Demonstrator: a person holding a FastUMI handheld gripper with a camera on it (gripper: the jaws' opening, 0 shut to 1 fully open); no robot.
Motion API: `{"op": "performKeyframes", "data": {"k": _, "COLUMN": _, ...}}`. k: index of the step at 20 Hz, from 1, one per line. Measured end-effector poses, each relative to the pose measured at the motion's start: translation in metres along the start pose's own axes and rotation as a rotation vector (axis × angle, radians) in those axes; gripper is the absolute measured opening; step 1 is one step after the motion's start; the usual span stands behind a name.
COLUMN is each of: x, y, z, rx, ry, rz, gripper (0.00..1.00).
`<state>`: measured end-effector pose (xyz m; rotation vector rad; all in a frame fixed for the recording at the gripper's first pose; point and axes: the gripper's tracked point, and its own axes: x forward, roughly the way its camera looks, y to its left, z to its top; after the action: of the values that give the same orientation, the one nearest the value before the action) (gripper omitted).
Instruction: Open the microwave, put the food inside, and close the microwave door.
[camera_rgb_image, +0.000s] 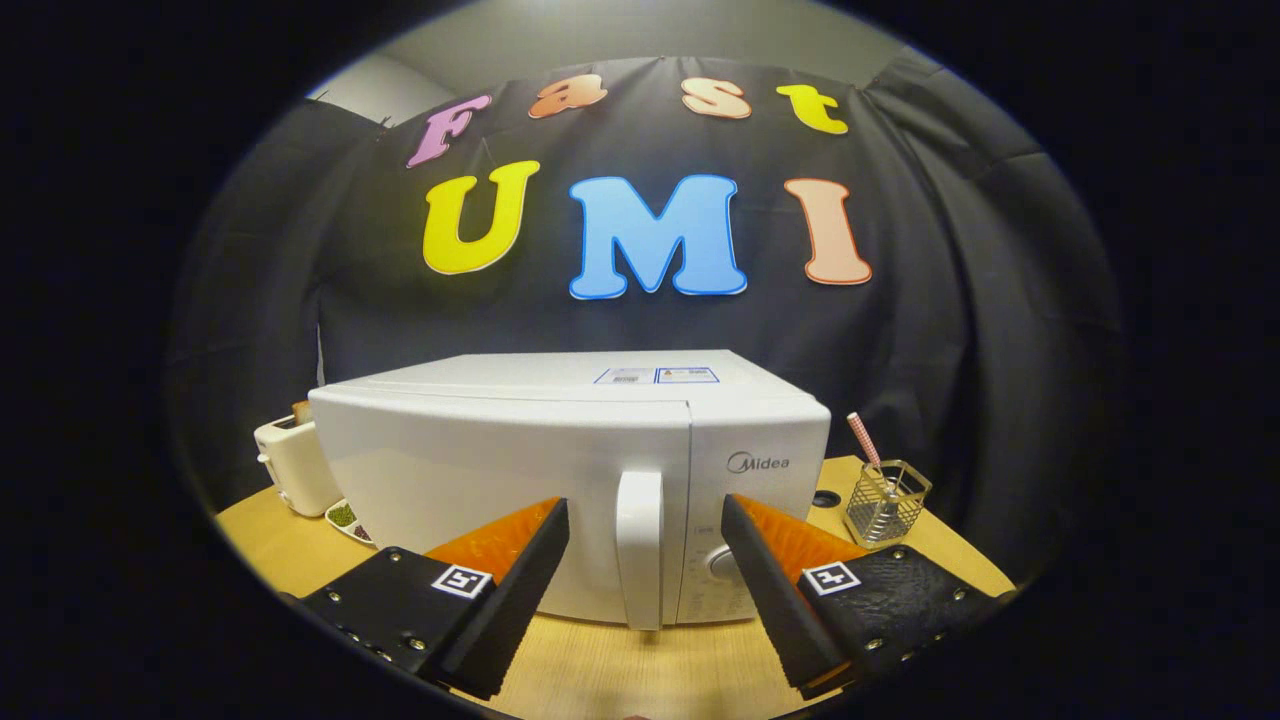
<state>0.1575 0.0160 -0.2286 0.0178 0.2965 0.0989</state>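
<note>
Straight ahead, my gripper (645, 520) gapes wide and empty astride the white microwave's (570, 480) closed door's upright white handle (640, 545); I'd centre, pinch it squarely, then pull outward

The microwave (570, 470) stands on the table (640, 670), door shut, its handle (640, 545) just ahead of the gripper (645, 525) at 12 o'clock. The fingers are spread, one to each side of the handle, neither touching it. The control panel (with a knob (722, 562)) lies just right of the handle, at 1 o'clock. A toaster (292, 465) stands beside the microwave's left end at 10 o'clock; a dish (347, 520) lies just before it, partly hidden by the microwave. A wire holder (886, 502) containing a straw (863, 440) stands apart from the microwave's right end, at 2 o'clock.
</note>
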Motion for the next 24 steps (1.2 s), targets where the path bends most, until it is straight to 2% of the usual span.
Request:
{"op": "performKeyframes", "data": {"k": 5, "x": 0.009, "y": 0.001, "z": -0.024, "rx": -0.011, "ry": 0.062, "rz": 0.003, "gripper": 0.97}}
{"op": "performKeyframes", "data": {"k": 8, "x": 0.012, "y": 0.0, "z": -0.034, "rx": -0.015, "ry": 0.093, "rz": -0.004, "gripper": 0.84}}
{"op": "performKeyframes", "data": {"k": 10, "x": 0.015, "y": -0.004, "z": -0.035, "rx": -0.016, "ry": 0.099, "rz": -0.027, "gripper": 0.82}}
{"op": "performKeyframes", "data": {"k": 12, "x": 0.017, "y": -0.007, "z": -0.037, "rx": 0.001, "ry": 0.111, "rz": -0.042, "gripper": 0.58}}
{"op": "performKeyframes", "data": {"k": 14, "x": 0.019, "y": -0.002, "z": -0.041, "rx": 0.03, "ry": 0.132, "rz": -0.015, "gripper": 0.5}}
{"op": "performKeyframes", "data": {"k": 15, "x": 0.02, "y": 0.001, "z": -0.043, "rx": 0.032, "ry": 0.14, "rz": -0.011, "gripper": 0.5}}
{"op": "performKeyframes", "data": {"k": 16, "x": 0.021, "y": 0.002, "z": -0.042, "rx": 0.008, "ry": 0.146, "rz": -0.02, "gripper": 0.31}}
{"op": "performKeyframes", "data": {"k": 17, "x": 0.021, "y": 0.002, "z": -0.041, "rx": -0.012, "ry": 0.149, "rz": -0.024, "gripper": 0.31}}
{"op": "performKeyframes", "data": {"k": 20, "x": 0.02, "y": 0.003, "z": -0.042, "rx": -0.022, "ry": 0.174, "rz": -0.023, "gripper": 0.14}}
{"op": "performKeyframes", "data": {"k": 23, "x": 0.02, "y": 0.001, "z": -0.043, "rx": -0.021, "ry": 0.2, "rz": 0.007, "gripper": 0.14}}
{"op": "performKeyframes", "data": {"k": 24, "x": 0.019, "y": 0.003, "z": -0.042, "rx": -0.036, "ry": 0.206, "rz": 0.02, "gripper": 0.06}}
